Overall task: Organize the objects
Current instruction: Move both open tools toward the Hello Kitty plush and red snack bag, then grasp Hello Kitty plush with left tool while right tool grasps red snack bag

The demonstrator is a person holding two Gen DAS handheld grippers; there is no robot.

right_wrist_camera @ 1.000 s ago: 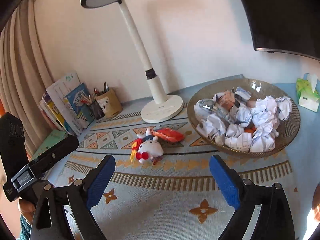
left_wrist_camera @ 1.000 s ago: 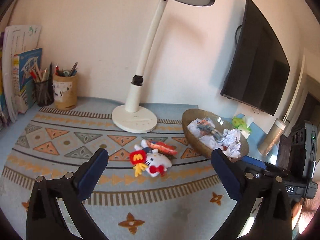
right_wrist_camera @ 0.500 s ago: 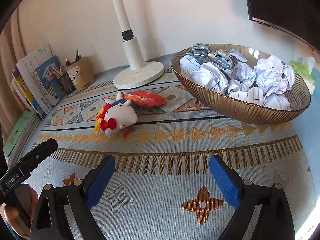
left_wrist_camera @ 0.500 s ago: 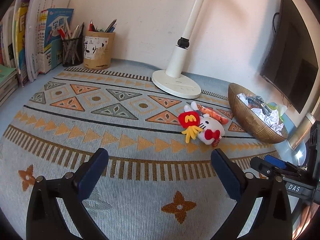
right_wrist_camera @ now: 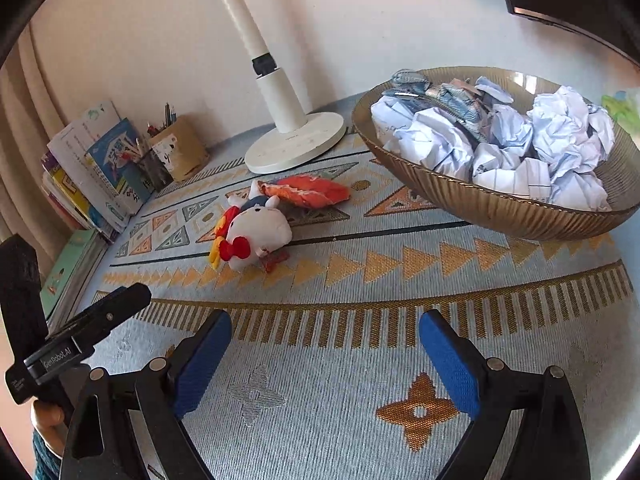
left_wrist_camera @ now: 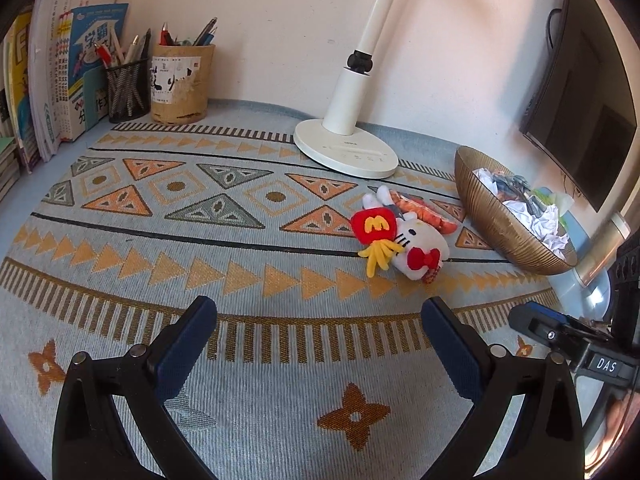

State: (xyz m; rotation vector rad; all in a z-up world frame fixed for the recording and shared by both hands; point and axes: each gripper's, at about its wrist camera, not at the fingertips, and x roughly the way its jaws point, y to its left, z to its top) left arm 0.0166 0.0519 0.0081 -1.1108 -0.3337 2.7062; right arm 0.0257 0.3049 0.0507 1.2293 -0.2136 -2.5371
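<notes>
A white Hello Kitty plush (left_wrist_camera: 412,246) with a red bow and a red fries pouch lies on the patterned mat, also in the right wrist view (right_wrist_camera: 256,232). An orange plush (left_wrist_camera: 430,216) lies just behind it, touching it (right_wrist_camera: 308,192). A gold ribbed bowl (left_wrist_camera: 492,216) full of crumpled paper stands to the right (right_wrist_camera: 480,200). My left gripper (left_wrist_camera: 320,320) is open and empty, low over the mat, short of the plush. My right gripper (right_wrist_camera: 324,336) is open and empty, near the mat's front.
A white desk lamp base (left_wrist_camera: 346,152) stands behind the toys. Two pen holders (left_wrist_camera: 180,80) and upright books (left_wrist_camera: 60,72) are at the back left. A dark monitor (left_wrist_camera: 580,112) hangs at the right. A green tissue pack (right_wrist_camera: 620,104) lies behind the bowl.
Both grippers have dropped lower and closer to the mat and toys. The jaws stay open. The plush toys and bowl have not moved.
</notes>
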